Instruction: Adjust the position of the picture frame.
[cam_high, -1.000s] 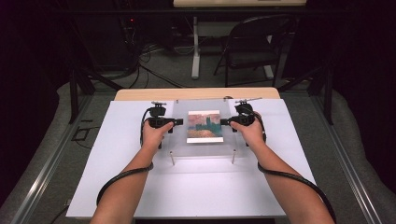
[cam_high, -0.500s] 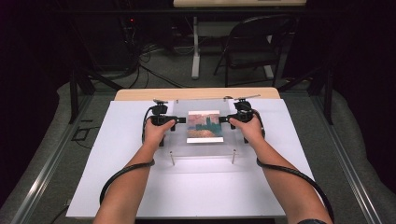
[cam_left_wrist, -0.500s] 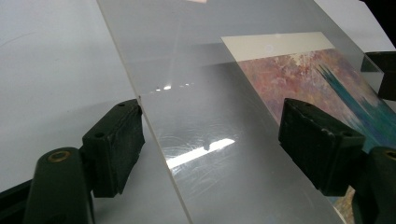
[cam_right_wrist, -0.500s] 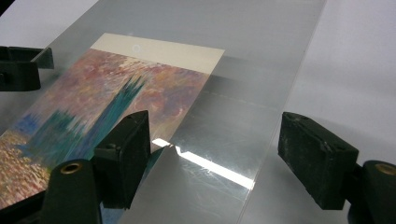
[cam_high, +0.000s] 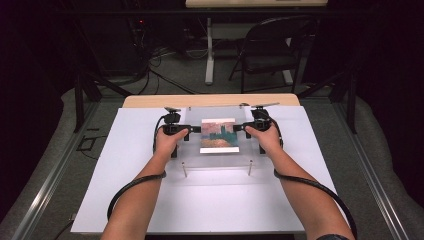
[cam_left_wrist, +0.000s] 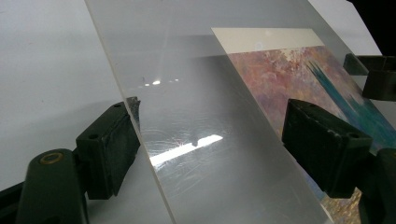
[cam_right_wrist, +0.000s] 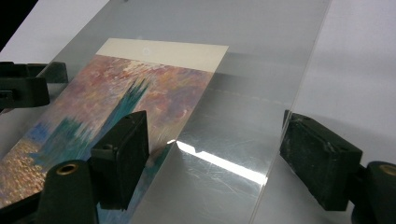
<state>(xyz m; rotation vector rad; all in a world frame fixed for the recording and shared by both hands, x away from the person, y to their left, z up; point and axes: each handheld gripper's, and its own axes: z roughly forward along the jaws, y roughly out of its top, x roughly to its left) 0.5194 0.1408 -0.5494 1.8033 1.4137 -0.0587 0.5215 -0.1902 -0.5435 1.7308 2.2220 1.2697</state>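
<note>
With both hand-held grippers, left (cam_high: 192, 129) and right (cam_high: 239, 128), just spread apart astride the clear panel (cam_high: 220, 159), we risk nudging it off the print (cam_high: 219, 135) on withdrawal.

Light came from overhead: white table (cam_high: 150, 200) was bright, near blown out, while the room beyond sat almost black. Soft shadow lay under the clear acrylic sheet (cam_high: 190, 150) at its near edge. In both gripper views, a hard glare streak crossed the sheet (cam_left_wrist: 187, 149) (cam_right_wrist: 219, 161), showing up fine scratches. Close black fingers (cam_left_wrist: 109, 151) (cam_right_wrist: 121, 158) were slightly soft; printed picture (cam_right_wrist: 116, 107) stayed reasonably sharp. High view was low-res, mildly blurred, no obvious edge distortion.
</note>
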